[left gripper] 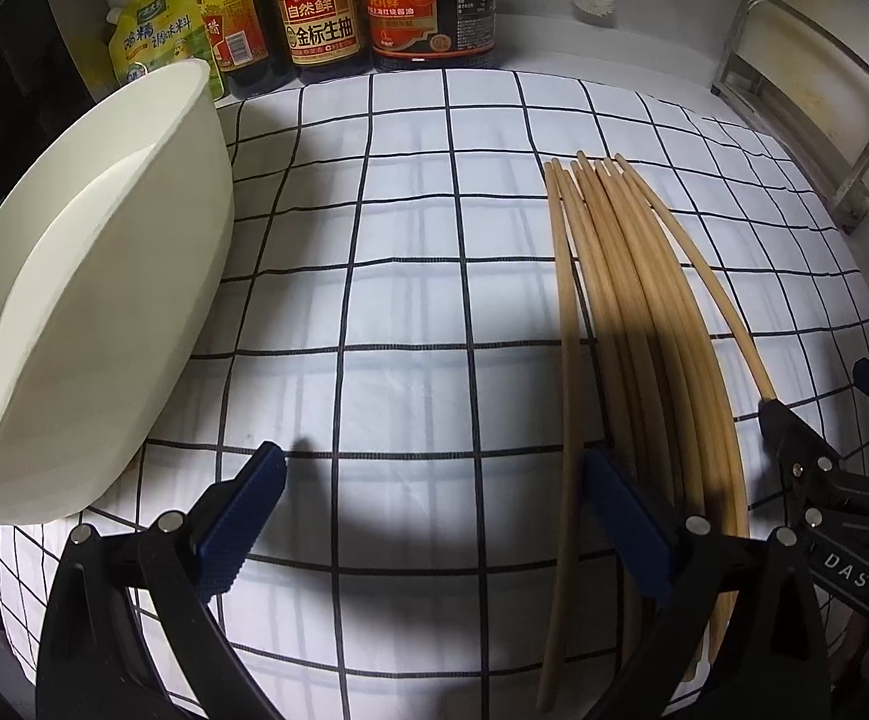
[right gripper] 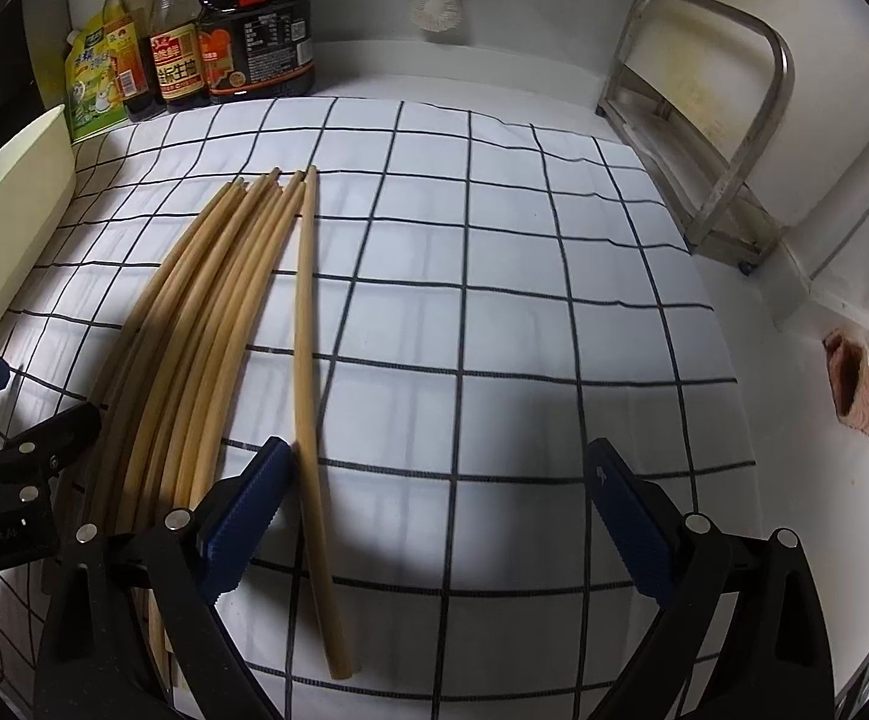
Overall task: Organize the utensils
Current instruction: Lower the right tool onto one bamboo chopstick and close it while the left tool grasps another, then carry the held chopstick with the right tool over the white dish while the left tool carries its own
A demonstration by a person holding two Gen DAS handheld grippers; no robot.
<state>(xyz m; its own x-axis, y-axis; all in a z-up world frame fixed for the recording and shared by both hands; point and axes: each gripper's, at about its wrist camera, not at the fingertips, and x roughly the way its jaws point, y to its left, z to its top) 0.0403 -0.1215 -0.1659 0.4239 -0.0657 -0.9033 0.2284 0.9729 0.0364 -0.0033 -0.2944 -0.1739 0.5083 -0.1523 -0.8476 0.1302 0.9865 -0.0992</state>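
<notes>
Off to the left of the left tool (left gripper: 434,486) a cream plastic basin (left gripper: 92,300) sits tilted at the edge of the checked cloth (left gripper: 404,240) that covers the tabletop, its rim close to the tool's left finger. Beyond it, against the back wall, stand a yellow seasoning pouch (left gripper: 155,30) and three sauce bottles (left gripper: 323,12) in a row. The left tool is spread wide with nothing between its blue pads (left gripper: 242,516), hovering low over bare cloth.

Just right of that tool, and partly under its right finger, lies the bundle of bamboo chopsticks (left gripper: 632,300), lengthwise, tips pointing toward the back wall, packed side by side and touching. One chopstick lies just left of that finger, inside the open span.

Seen from the right wrist, the bundle lies to the left of the right tool (right gripper: 434,480), running under its left finger. A single chopstick (right gripper: 308,390) lies a little apart from the rest, on the right side of the bundle, and passes just inside the left pad (right gripper: 248,516); whether it touches I cannot tell. This tool too is wide open and holds nothing.

Further right, past the cloth's edge, a metal rack (right gripper: 728,138) stands in the back corner, a white brush (right gripper: 437,6) hangs on the wall, and a pinkish rag (right gripper: 854,390) lies at the tabletop's far right.
</notes>
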